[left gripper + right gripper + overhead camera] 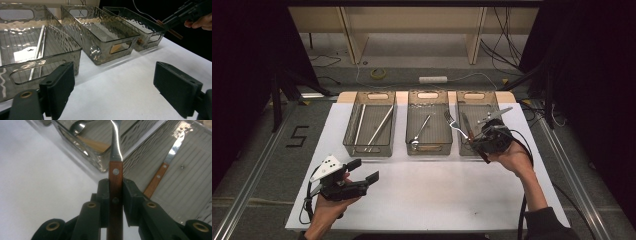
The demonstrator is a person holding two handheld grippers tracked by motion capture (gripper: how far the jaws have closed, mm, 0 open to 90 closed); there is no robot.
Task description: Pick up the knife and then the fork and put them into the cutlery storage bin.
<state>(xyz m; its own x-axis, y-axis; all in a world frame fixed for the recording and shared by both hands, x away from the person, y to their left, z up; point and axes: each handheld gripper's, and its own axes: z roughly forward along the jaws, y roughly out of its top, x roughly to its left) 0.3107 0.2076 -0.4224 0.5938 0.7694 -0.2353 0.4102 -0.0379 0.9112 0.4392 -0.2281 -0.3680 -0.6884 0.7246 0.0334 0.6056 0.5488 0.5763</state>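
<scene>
The white tabletop [427, 185] carries three clear bins in a row at its far side: the left bin [370, 150] with long metal rods, the middle bin [429, 149] with a spoon [420, 132], and the right bin [461, 125], on whose floor a wooden-handled knife [162, 171] lies. Over the gap between the middle and right bins, the right claw [477, 142] is clamped on a fork [455, 124], both pads squeezing the wooden handle. The fork's long axis runs straight out of the claw, up and away toward the far left, so its tines hang above the inner wall of the middle bin, while the handle end stays over the right bin's near corner. My read is that the next move depends on which bin lies under those tines. The left claw [366, 172] hovers well apart over the near-left tabletop, jaws wide and empty, so the right hand is plainly the nearer one. The fork has a slim, curved steel neck and a reddish-brown riveted handle
</scene>
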